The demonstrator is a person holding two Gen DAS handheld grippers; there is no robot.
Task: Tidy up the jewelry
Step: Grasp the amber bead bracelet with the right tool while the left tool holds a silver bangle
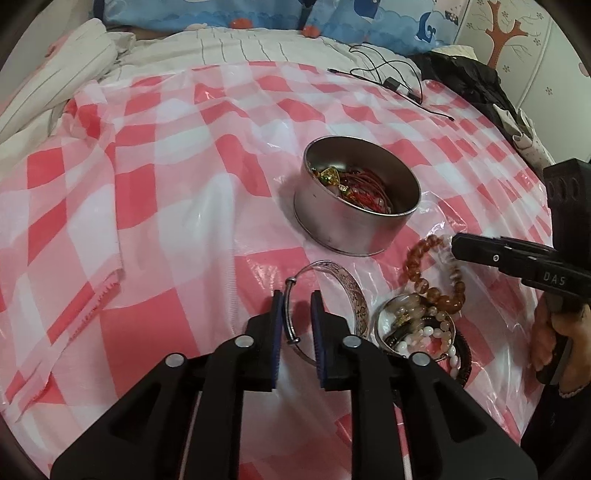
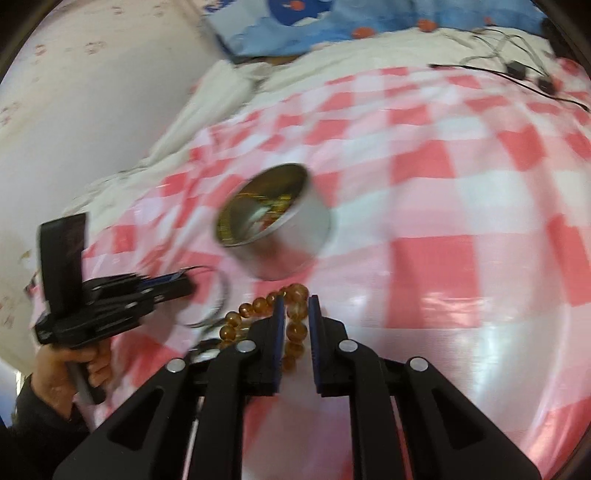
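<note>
Bed covered by a red-and-white checked plastic sheet (image 1: 177, 177), blue cartoon pillows (image 1: 258, 13) at its head, black cables (image 1: 384, 72) on the white bedding beyond the sheet.

Landmark: round metal tin (image 1: 356, 201), upright on the sheet, open-topped, holding red cord bracelets and gold-coloured pieces.

Nearer the camera than the tin lies a silver bangle (image 1: 332, 295), wide engraved band on one side and thin wire on the other. Left hand-held gripper (image 1: 297, 314) is partly open, jaws straddling the bangle's thin wire section; pads do not appear to press it.

Right of the bangle, also on the near side of the tin: a pile of beaded bracelets (image 1: 424, 332) with pearl-like and pale stone beads.

An amber bead bracelet (image 2: 291, 325) sits just in front of the tin. Right hand-held gripper (image 2: 296, 314) has its jaws narrowly apart with a run of amber beads between them; whether the pads grip the beads cannot be told, as the right wrist view is motion-blurred.

Each gripper shows in the other's view, held by a bare hand (image 2: 74, 369).
</note>
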